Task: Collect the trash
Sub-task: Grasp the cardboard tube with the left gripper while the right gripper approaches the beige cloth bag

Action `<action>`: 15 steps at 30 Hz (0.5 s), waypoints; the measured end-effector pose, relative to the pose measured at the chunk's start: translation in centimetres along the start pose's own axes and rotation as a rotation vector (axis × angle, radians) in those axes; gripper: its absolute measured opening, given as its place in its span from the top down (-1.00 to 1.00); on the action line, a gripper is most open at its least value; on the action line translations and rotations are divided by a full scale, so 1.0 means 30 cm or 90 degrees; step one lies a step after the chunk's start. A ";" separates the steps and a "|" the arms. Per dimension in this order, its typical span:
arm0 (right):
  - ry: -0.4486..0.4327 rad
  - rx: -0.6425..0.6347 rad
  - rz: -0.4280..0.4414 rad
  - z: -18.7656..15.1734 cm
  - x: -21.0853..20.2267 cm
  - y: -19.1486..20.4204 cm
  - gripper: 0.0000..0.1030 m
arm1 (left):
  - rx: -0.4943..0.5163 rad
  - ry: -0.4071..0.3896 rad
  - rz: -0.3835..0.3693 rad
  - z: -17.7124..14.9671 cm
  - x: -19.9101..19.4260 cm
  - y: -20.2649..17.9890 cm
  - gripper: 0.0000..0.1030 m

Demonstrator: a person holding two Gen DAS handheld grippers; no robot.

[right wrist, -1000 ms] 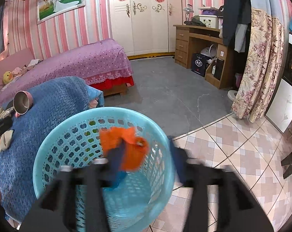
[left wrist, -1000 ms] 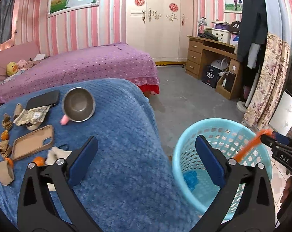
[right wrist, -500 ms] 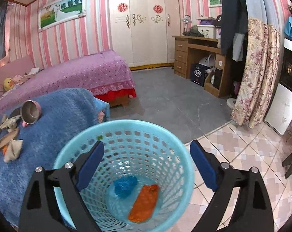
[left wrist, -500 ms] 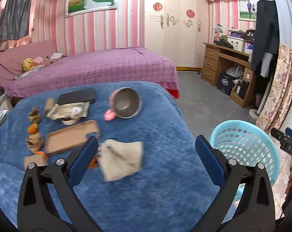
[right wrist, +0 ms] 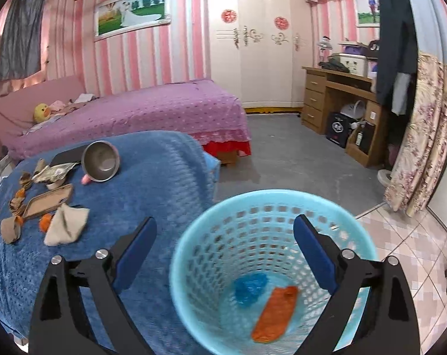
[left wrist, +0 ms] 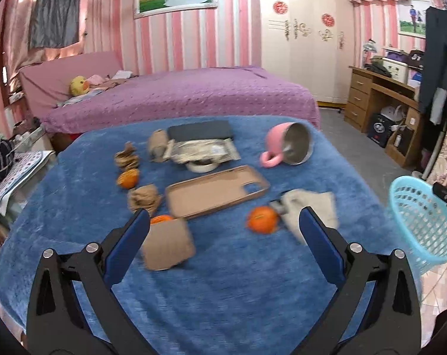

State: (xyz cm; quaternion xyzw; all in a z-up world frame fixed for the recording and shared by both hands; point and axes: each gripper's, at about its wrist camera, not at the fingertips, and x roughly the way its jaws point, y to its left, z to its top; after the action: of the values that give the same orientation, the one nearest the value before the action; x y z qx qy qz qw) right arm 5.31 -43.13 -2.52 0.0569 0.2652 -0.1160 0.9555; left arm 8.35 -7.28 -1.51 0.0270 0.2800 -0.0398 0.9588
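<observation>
A light blue plastic basket [right wrist: 193, 230] stands on the floor beside the blue-blanketed table [left wrist: 223, 281]. An orange wrapper [right wrist: 276, 310] and a blue scrap [right wrist: 250, 288] lie at its bottom. My right gripper [right wrist: 224, 223] hangs over the basket's near rim, its jaws opening with nothing between them. My left gripper [left wrist: 223, 216] is open above the table, empty. Beyond its fingers lie a brown paper piece [left wrist: 167, 245], an orange peel [left wrist: 261, 219], a beige crumpled sheet [left wrist: 312, 207] and a crumpled brown wad [left wrist: 143, 198]. The basket [left wrist: 415, 213] shows at the left wrist view's right edge.
Also on the table are a tan phone case [left wrist: 217, 189], a tipped pink mug [left wrist: 285, 148], a foil wrapper [left wrist: 202, 151], a dark phone [left wrist: 199, 130] and more peel [left wrist: 128, 177]. A purple bed [left wrist: 179, 97] lies behind, a wooden desk [right wrist: 335, 88] at right.
The right gripper opened and the orange wrapper dropped into the basket. The left gripper swung left from the basket to over the trash on the table.
</observation>
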 end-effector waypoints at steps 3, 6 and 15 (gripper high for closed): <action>0.005 -0.013 0.009 -0.006 0.011 0.064 -0.78 | -0.007 0.010 0.018 -0.030 0.033 0.077 -0.89; 0.009 -0.035 0.011 -0.011 0.021 0.121 -0.78 | -0.024 0.027 0.017 -0.049 0.065 0.127 -0.89; 0.015 -0.062 0.011 -0.019 0.058 0.243 -0.87 | -0.029 0.059 0.040 -0.091 0.155 0.208 -0.89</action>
State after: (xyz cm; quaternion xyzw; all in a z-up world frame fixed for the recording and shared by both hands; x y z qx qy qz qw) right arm 8.32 -36.31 -3.56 0.0139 0.2810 -0.0940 0.9550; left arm 11.36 -1.17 -6.13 0.0156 0.3241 -0.0023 0.9459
